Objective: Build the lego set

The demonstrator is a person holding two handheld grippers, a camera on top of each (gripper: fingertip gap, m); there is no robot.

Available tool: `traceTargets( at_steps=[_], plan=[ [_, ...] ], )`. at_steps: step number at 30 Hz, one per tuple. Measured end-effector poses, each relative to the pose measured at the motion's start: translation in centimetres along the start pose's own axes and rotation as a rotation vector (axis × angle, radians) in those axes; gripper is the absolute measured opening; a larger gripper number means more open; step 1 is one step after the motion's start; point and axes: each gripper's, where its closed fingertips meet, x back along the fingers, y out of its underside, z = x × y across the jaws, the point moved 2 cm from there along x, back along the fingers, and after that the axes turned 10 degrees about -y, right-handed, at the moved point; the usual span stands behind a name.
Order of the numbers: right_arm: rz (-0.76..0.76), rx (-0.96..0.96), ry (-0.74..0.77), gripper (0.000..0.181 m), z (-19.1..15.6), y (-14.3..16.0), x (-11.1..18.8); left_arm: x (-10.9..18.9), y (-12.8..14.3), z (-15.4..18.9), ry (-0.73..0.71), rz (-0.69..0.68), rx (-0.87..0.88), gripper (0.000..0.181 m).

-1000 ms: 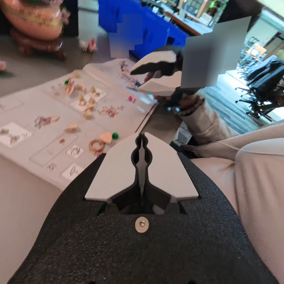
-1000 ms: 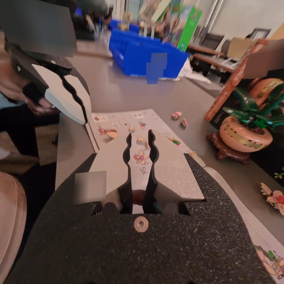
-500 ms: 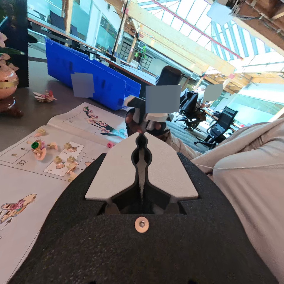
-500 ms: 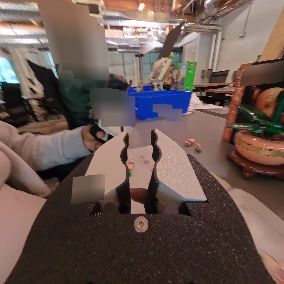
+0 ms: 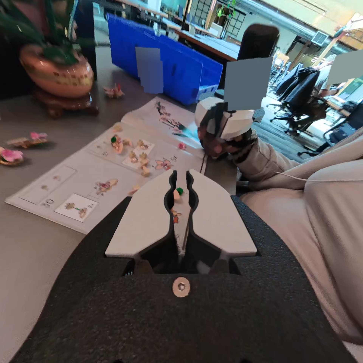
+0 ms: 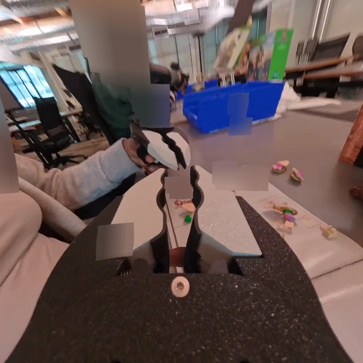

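Left wrist view. We log the left gripper (image 5: 181,172) above the near edge of the open instruction booklet (image 5: 64,182), fingers parted by a narrow gap, nothing between them. Through that gap we see a small green stud (image 5: 179,190) beside a cream petal piece (image 5: 176,195), both lying on the page. Further up the booklet we count a loose cluster of cream and tan lego pieces (image 5: 140,157) and one pink round piece (image 5: 181,145). On the grey table (image 5: 39,245) to the left lie pink flower builds (image 5: 10,156); behind them stands a pink pot with green leaves (image 5: 57,74), blurred. A blue bin (image 5: 176,72) sits past the booklet. The right gripper (image 5: 224,125) shows at the booklet's far right corner; whether it holds anything we cannot tell from here.

Right wrist view. We log the right gripper (image 6: 177,170), fingers moderately apart and empty, over the booklet (image 6: 245,198). Between them we see the green stud (image 6: 187,218) and a cream piece (image 6: 189,206) on the page. The left gripper (image 6: 181,166) sits just ahead, tips close together. To the right lie a gold ring with a green part (image 6: 286,211) and more cream pieces (image 6: 329,233).
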Motion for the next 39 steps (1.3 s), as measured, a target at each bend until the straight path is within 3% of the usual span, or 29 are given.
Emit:
traceTargets(
  at_steps=[4, 8, 11, 14, 18, 24, 29, 31, 33, 39],
  plan=[
    [-0.275, 0.004, 0.039, 0.025, 0.4, 2.9, -2.1, -0.8, 1.3, -0.6, -0.024, -0.125, 0.108, 0.009],
    [-0.574, 0.133, 0.190, 0.032, 1.2, 6.0, -3.2, -0.8, 1.8, -2.2, -0.150, -0.158, 0.117, 0.011],
    [-0.698, 0.199, 0.232, 0.035, 1.4, 7.4, -3.4, -0.8, 1.9, -2.2, -0.150, -0.168, 0.121, 0.011],
    [-0.701, 0.188, 0.235, 0.031, 1.6, 7.4, -3.5, -1.1, 2.4, -2.0, -0.148, -0.210, 0.104, 0.012],
    [-0.726, 0.242, 0.247, 0.012, 1.5, 7.6, -3.6, -1.3, 2.8, -1.4, -0.120, -0.242, 0.081, 0.012],
    [-0.618, 0.392, 0.327, 0.000, 1.8, 5.8, -3.1, -0.4, 1.6, -1.9, -0.066, -0.138, 0.191, 0.013],
    [-0.480, 0.294, 0.229, 0.018, -0.2, 4.7, -2.5, 0.6, 0.4, -2.8, 0.000, -0.024, 0.339, 0.012],
    [-0.524, 0.143, 0.170, 0.025, -1.3, 5.7, -2.8, 0.6, 0.5, -2.7, 0.004, -0.030, 0.341, 0.012],
    [-0.586, 0.056, 0.212, 0.029, -1.0, 6.7, -3.1, 0.3, 0.8, -2.5, 0.002, -0.059, 0.319, 0.012],
    [-0.659, 0.078, 0.196, 0.037, 0.5, 6.4, -4.3, 0.1, 0.9, -1.9, 0.022, -0.076, 0.296, 0.012]
  ],
)
